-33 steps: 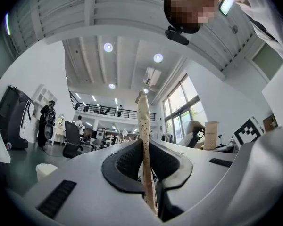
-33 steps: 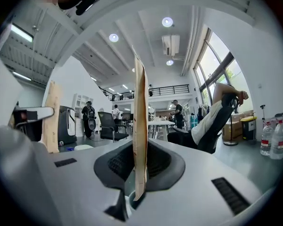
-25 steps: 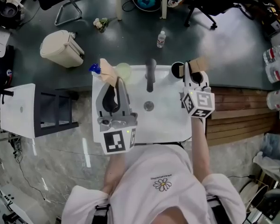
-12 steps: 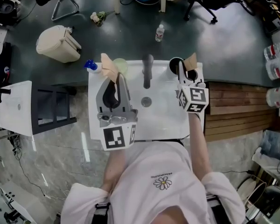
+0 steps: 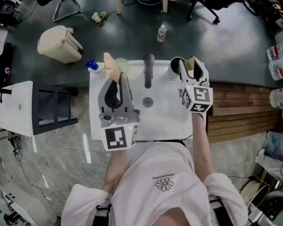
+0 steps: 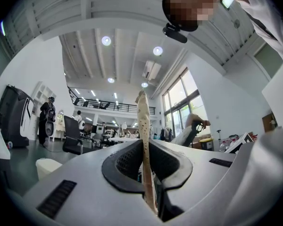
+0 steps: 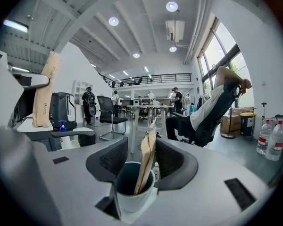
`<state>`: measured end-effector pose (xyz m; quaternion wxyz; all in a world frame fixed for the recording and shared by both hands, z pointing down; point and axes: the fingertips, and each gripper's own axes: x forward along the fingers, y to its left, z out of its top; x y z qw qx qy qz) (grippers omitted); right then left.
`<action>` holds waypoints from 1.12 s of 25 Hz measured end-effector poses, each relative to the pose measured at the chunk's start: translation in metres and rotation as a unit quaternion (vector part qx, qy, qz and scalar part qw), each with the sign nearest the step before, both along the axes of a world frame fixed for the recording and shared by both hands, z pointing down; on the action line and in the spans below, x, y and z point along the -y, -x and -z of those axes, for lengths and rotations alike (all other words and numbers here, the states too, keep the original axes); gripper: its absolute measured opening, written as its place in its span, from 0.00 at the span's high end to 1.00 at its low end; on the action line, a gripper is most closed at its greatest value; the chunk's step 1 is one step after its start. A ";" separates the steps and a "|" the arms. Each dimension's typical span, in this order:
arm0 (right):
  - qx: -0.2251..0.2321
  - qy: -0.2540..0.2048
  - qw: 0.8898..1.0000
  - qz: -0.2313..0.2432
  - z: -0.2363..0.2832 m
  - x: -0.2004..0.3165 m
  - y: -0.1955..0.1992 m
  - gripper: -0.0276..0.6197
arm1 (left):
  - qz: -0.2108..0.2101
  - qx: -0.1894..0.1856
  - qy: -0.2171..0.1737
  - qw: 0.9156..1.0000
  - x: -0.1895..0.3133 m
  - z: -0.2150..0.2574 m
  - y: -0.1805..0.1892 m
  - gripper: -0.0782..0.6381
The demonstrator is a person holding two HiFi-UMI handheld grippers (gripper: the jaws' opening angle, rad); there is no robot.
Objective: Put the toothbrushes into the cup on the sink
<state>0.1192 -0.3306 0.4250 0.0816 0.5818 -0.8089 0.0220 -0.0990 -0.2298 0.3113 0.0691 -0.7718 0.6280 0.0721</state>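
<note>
A tan paper-wrapped toothbrush [image 5: 110,68] sticks up from my left gripper [image 5: 115,81], which is shut on it over the left rim of the white sink [image 5: 167,119]. In the left gripper view the packet [image 6: 143,126] stands pinched between the jaws of that gripper [image 6: 146,160]. At the sink's back right corner stands the dark-lined cup [image 5: 177,68]. My right gripper [image 5: 192,69] straddles it and its jaws are opening. A second packet [image 7: 146,163] leans inside the cup [image 7: 131,189], between the right gripper's [image 7: 142,157] spread pads, free of them.
A dark faucet [image 5: 148,72] rises at the sink's back middle, above the drain [image 5: 147,102]. A blue-capped bottle [image 5: 91,66] and a pale green round thing [image 5: 123,66] sit at the back left. A beige bin [image 5: 60,45], a water bottle [image 5: 161,33] and a wooden bench [image 5: 243,112] stand around.
The right gripper's jaws have spread apart around the packet, which now stands loose in the cup. The left gripper still holds its packet in the same place.
</note>
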 end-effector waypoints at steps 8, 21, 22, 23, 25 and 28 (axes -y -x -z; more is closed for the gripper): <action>-0.014 -0.076 0.997 -0.025 0.061 0.002 -0.015 0.71 | -0.009 0.003 -0.011 1.000 -0.007 0.011 -0.002 0.84; 0.013 -0.199 0.980 -0.002 0.155 -0.093 0.021 0.84 | -0.008 0.007 -0.049 0.999 -0.019 0.036 0.004 0.84; 0.013 -0.199 0.980 0.002 0.154 -0.100 0.027 0.88 | -0.008 0.006 -0.050 0.999 -0.020 0.036 0.004 0.84; 0.012 -0.200 0.980 0.006 0.152 -0.106 0.032 0.91 | -0.007 0.006 -0.052 0.999 -0.022 0.037 0.004 0.84; 0.007 -0.203 0.979 0.016 0.149 -0.117 0.042 0.94 | -0.004 0.007 -0.060 0.998 -0.025 0.039 0.005 0.84; 0.016 -0.206 0.978 0.035 0.150 -0.129 0.056 0.94 | -0.001 0.010 -0.064 0.998 -0.028 0.039 0.006 0.84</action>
